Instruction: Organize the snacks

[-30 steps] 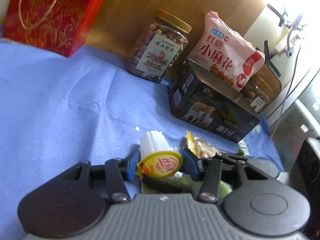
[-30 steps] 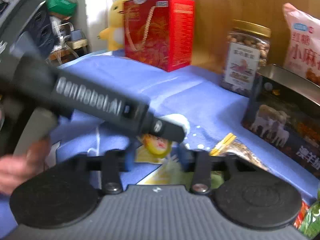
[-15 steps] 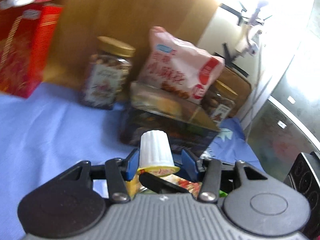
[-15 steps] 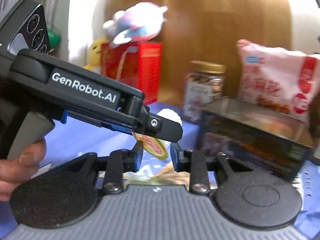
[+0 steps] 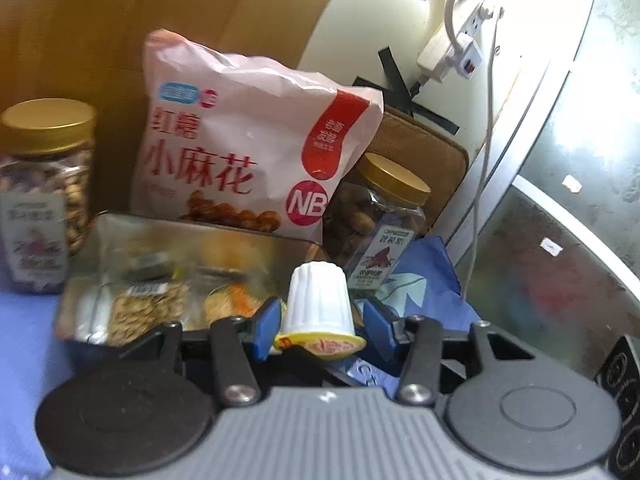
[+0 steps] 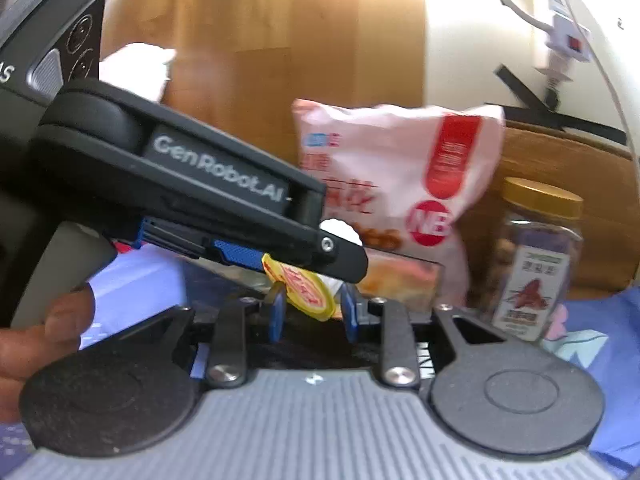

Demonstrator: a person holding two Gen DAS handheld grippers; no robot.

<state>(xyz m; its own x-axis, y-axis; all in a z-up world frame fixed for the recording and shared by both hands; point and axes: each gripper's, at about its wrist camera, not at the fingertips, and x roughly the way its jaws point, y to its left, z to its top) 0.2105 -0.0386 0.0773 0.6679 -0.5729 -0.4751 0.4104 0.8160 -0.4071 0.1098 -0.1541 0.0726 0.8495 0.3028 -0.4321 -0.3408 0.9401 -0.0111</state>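
left hand-held gripper (image 5: pixel 320 320) has carried jelly cup (image 5: pixel 318 300) over box (image 5: pixel 184 236).

The left gripper (image 5: pixel 320 322) clamps a white ribbed jelly cup (image 5: pixel 318 300) between its blue pads (image 5: pixel 267 326), yellow foil lid facing the camera. Just beyond the jaws sits an open box (image 5: pixel 192 248) of packets; behind it a pink snack bag (image 5: pixel 248 160), flanked by two gold-lidded nut jars (image 5: pixel 44 192)

box contents (image 5: pixel 160 280) blurred, left jar (image 5: pixel 40 196) cut off (label unreadable), pink bag (image 6: pixel 400 184) smeared
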